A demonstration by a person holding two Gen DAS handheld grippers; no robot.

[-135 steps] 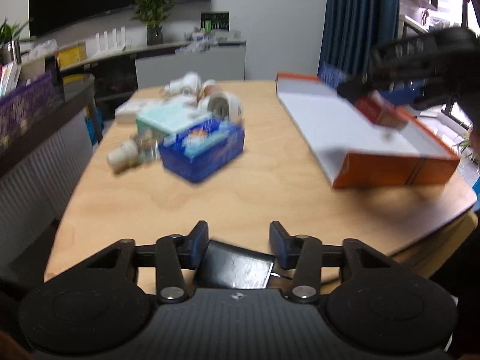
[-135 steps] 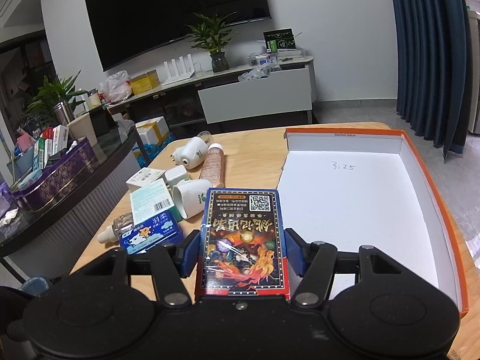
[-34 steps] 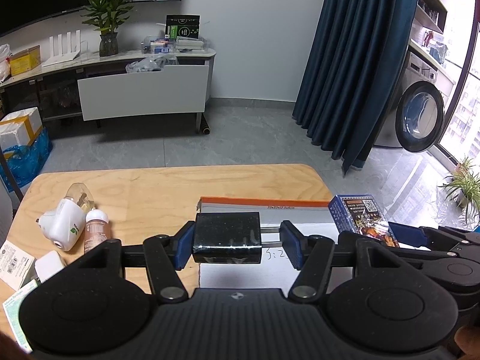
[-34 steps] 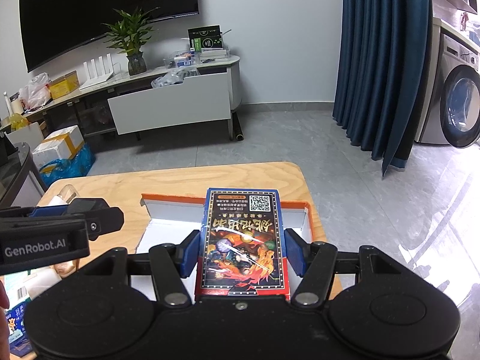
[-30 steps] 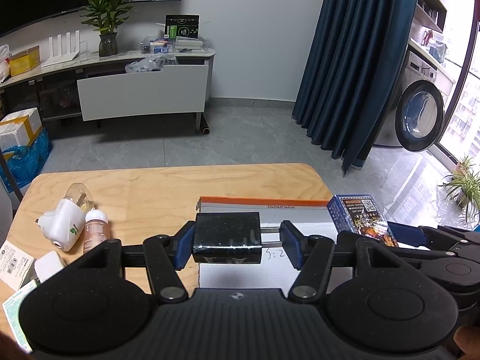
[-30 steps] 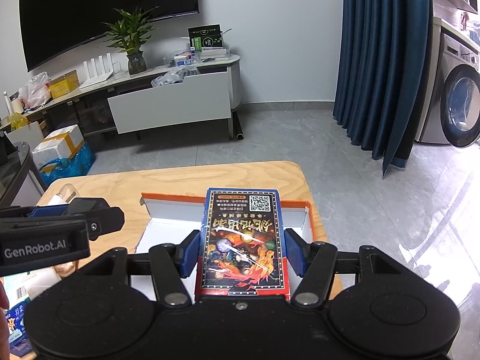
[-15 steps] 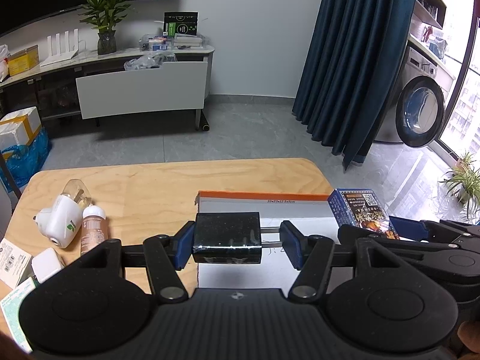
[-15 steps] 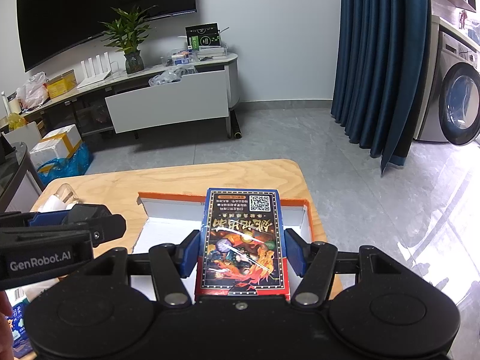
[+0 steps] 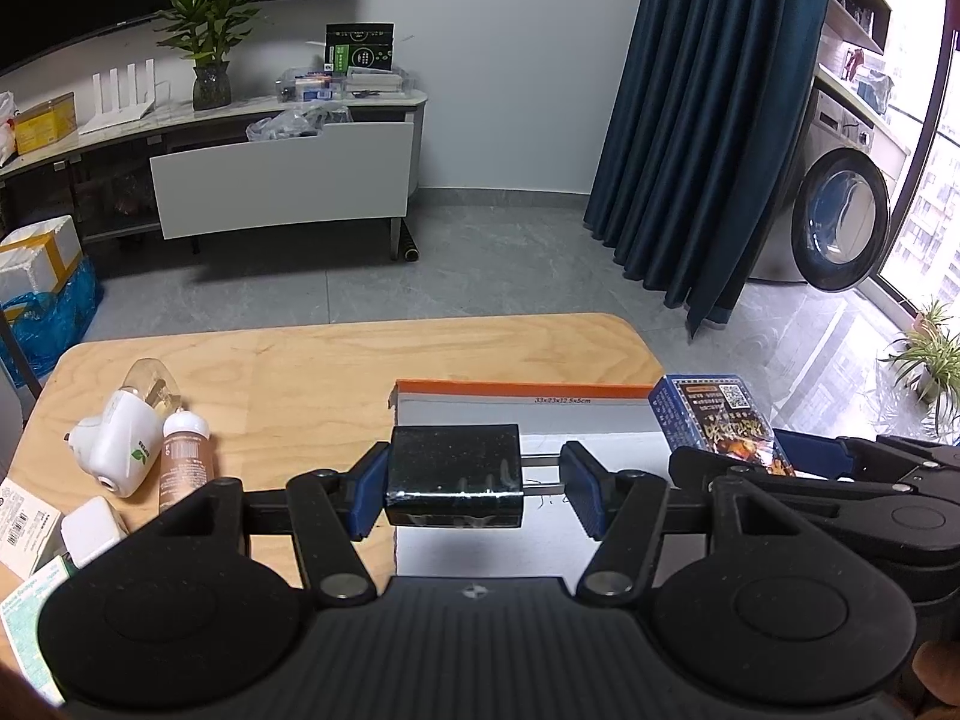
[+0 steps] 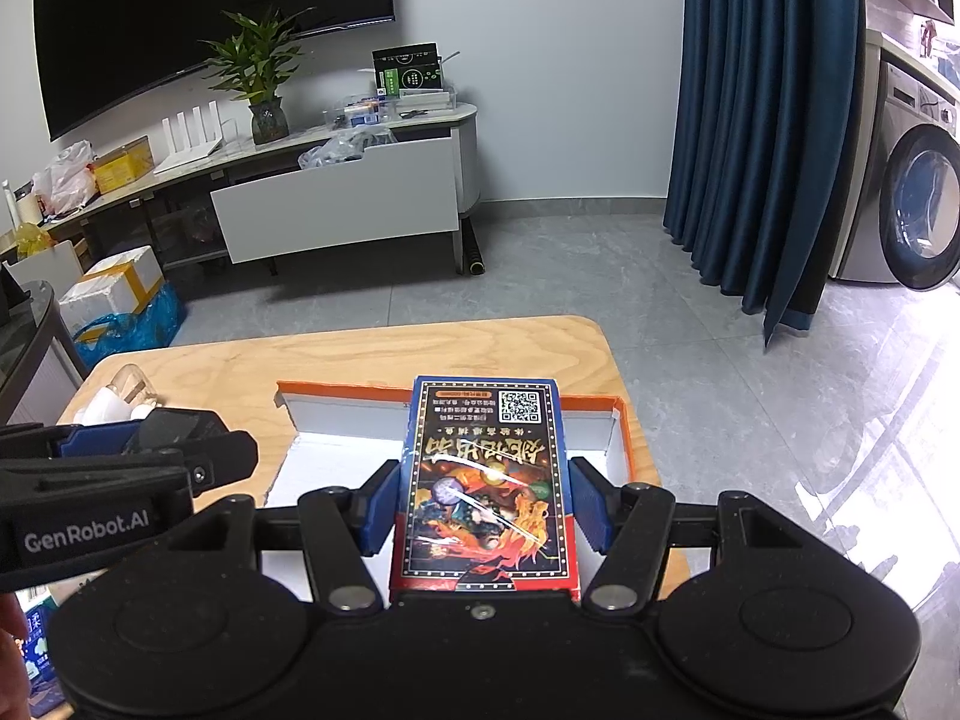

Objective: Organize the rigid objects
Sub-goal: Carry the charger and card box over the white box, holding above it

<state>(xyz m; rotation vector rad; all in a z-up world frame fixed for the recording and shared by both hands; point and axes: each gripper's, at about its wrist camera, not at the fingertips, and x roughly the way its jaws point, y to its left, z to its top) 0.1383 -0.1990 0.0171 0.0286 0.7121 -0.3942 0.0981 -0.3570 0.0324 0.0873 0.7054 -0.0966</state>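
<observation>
Above the far end of the wooden table [image 9: 336, 360], both grippers hang over the orange-rimmed white box [image 9: 528, 414], side by side. Left gripper [image 9: 474, 489]: jaws spread, not clamped. The black block [image 9: 453, 483] sits between them, its left side against the left blue pad, while a clear gap shows between its right side and the right pad (so contact on one side only; what carries the block cannot be told from this view). The block hovers over the near-left part of the box, close to the left wall. Right gripper [image 10: 485, 504]: the blue-and-red card box [image 10: 485, 486] lies flat between the jaws, printed face up, QR-code end pointing away from the camera. Left pad looks pressed to its edge; a sliver of space shows on the right edge, so a firm grip cannot be confirmed. The card box reaches out past the fingertips over the white interior of the orange-rimmed box, roughly centre-right. Left wrist view shows the same card box at the right, sticking out past the box's right end. On the table left of the box: a white plug-in device [image 9: 120, 450] with a clear bottle behind it, a brown bottle with white cap [image 9: 180, 459] just beside it, a small white cube [image 9: 90, 534], and white cartons at the frame edge, all well apart from both grippers.
</observation>
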